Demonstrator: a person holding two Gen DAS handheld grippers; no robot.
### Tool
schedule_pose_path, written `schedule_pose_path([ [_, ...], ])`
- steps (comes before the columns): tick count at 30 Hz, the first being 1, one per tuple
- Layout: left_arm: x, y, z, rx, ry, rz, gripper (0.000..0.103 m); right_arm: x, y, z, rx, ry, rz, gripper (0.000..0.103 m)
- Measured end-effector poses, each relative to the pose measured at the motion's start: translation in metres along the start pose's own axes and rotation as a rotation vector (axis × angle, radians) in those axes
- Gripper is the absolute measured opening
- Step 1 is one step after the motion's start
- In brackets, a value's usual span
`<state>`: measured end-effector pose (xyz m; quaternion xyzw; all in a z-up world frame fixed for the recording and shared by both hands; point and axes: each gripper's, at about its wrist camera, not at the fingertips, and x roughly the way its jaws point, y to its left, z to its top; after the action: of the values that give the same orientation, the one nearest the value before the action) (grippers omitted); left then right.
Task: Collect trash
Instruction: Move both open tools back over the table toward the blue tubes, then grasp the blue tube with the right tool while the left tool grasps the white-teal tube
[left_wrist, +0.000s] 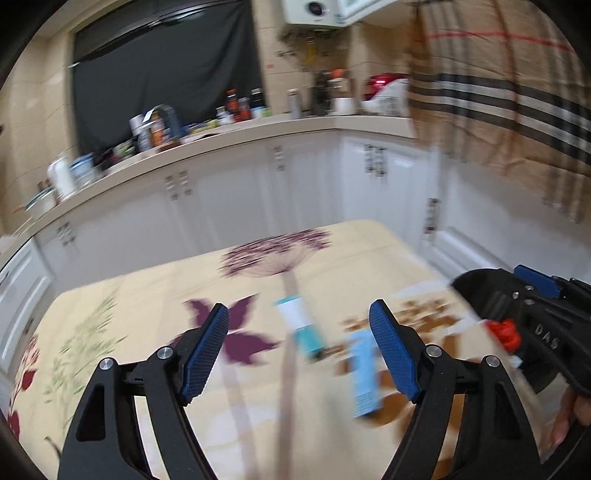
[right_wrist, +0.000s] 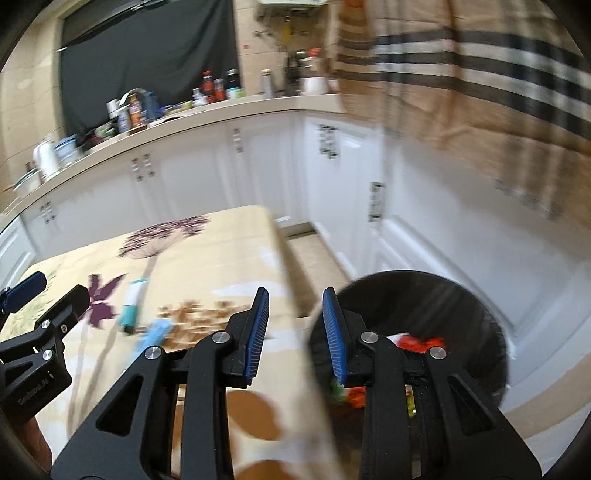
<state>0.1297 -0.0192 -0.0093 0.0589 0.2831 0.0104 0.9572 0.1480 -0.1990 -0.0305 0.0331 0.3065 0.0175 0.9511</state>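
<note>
On the floral tablecloth (left_wrist: 147, 295) lie a teal and white tube (left_wrist: 301, 328) and a light blue packet (left_wrist: 364, 376). My left gripper (left_wrist: 301, 350) hovers over them, open wide and empty. My right gripper (right_wrist: 295, 332) hangs over the table's right edge, its jaws narrowly apart with nothing between them. Just right of it, below the table, stands a black bin (right_wrist: 461, 295) holding red and orange wrappers (right_wrist: 421, 341). The tube (right_wrist: 131, 302) and packet (right_wrist: 157, 332) also show in the right wrist view, left of that gripper. Both views are motion-blurred.
White cabinets (left_wrist: 229, 206) run behind the table under a counter (left_wrist: 258, 129) crowded with bottles and jars. A striped cloth (left_wrist: 498, 92) hangs at the right. A strip of floor (right_wrist: 314, 254) lies between table and cabinets. A hand (left_wrist: 569, 421) holds the right gripper's handle.
</note>
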Motion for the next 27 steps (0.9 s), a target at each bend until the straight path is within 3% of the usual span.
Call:
schedule_pose_path([
  [7, -0.01, 0.078, -0.024, -0.093, 0.035, 0.12, 0.076, 0.009, 0.071, -0.007, -0.083, 0.063, 0.102, 0.03],
  [14, -0.018, 0.136, -0.046, -0.163, 0.062, 0.195, 0.076, 0.028, 0.114, -0.023, -0.144, 0.165, 0.119, 0.03],
  [20, -0.019, 0.158, -0.059, -0.203, 0.085, 0.207, 0.076, 0.043, 0.128, -0.037, -0.175, 0.251, 0.099, 0.028],
  [22, -0.018, 0.158, -0.06, -0.206, 0.088, 0.202, 0.076, 0.046, 0.128, -0.04, -0.173, 0.268, 0.1, 0.019],
  [27, -0.016, 0.15, -0.059, -0.204, 0.087, 0.173, 0.076, 0.043, 0.123, -0.039, -0.163, 0.258, 0.117, 0.014],
])
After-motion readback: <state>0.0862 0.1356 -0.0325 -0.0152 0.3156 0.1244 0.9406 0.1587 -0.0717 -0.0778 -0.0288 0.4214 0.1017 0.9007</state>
